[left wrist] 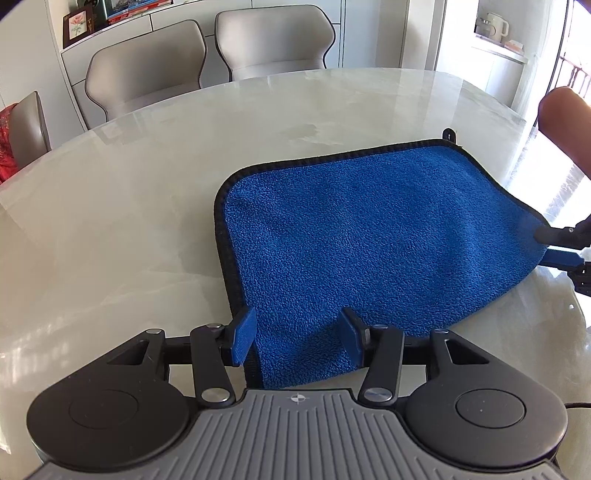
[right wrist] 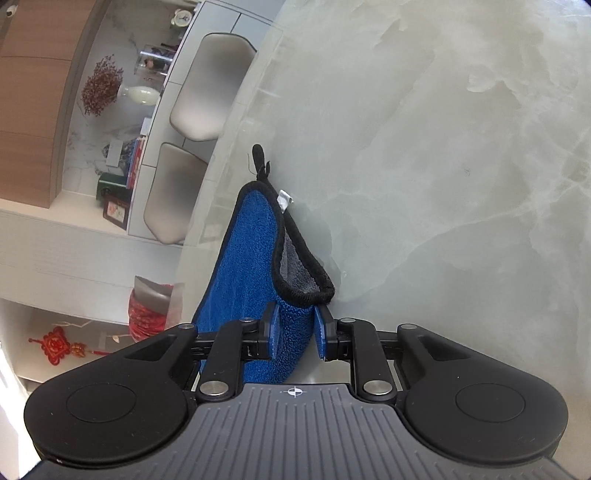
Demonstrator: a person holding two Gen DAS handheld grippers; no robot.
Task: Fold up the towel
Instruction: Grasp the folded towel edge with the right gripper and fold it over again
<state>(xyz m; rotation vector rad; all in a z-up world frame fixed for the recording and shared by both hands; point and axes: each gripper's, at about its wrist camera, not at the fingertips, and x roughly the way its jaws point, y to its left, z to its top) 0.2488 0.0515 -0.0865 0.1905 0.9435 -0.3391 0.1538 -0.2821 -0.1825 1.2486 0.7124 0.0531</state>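
A blue towel [left wrist: 369, 236] with black trim and a grey underside lies on the pale marble table [left wrist: 147, 221]. My left gripper [left wrist: 297, 338] is open, its blue pads [left wrist: 243, 339] straddling the towel's near-left corner, which runs between them. My right gripper [right wrist: 297, 332] is rolled sideways and shut on the towel's right corner [right wrist: 291, 325], lifting it slightly off the table. In the left wrist view the right gripper [left wrist: 554, 245] shows at the towel's right edge. A black hanging loop [right wrist: 260, 158] and a white tag [right wrist: 284, 199] sit at the far corner.
Grey chairs [left wrist: 273, 40] stand along the table's far side. A person's forearm [left wrist: 565, 122] shows at the right edge. Shelves with books and a picture frame [left wrist: 77, 26] are behind the chairs.
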